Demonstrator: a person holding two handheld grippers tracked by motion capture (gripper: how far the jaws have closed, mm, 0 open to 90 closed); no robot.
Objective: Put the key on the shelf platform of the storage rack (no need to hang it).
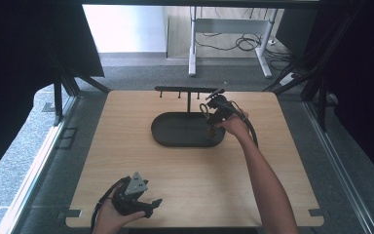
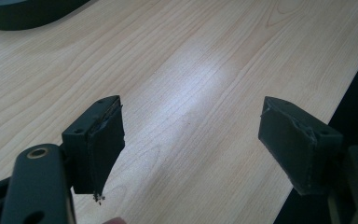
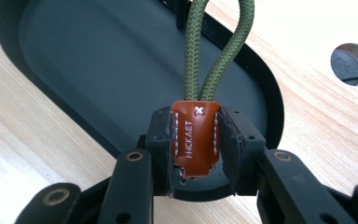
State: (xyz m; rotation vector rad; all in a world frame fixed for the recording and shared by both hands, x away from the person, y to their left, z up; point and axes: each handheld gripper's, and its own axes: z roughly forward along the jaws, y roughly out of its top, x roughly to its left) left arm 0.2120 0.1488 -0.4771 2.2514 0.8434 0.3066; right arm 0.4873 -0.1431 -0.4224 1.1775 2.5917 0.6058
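Observation:
My right gripper (image 3: 195, 144) is shut on a brown leather tab (image 3: 196, 137) that binds a green cord loop (image 3: 216, 51); the loop stands up out of the jaws. In the high view that gripper (image 1: 213, 113) hovers over the right end of a black oval tray (image 1: 175, 131), with the loop (image 1: 204, 109) on its left side. A black hook rack (image 1: 187, 90) rises on a post from the tray's far edge. Near the table's front edge my left gripper (image 1: 152, 204) rests in a hand, and its jaws (image 2: 191, 144) stand wide apart over bare wood.
The wooden table (image 1: 126, 161) has a round hole (image 3: 352, 63) near the tray. Dark curtains flank both sides. Beyond the far edge stands a white desk frame (image 1: 229, 29) with cables on the floor.

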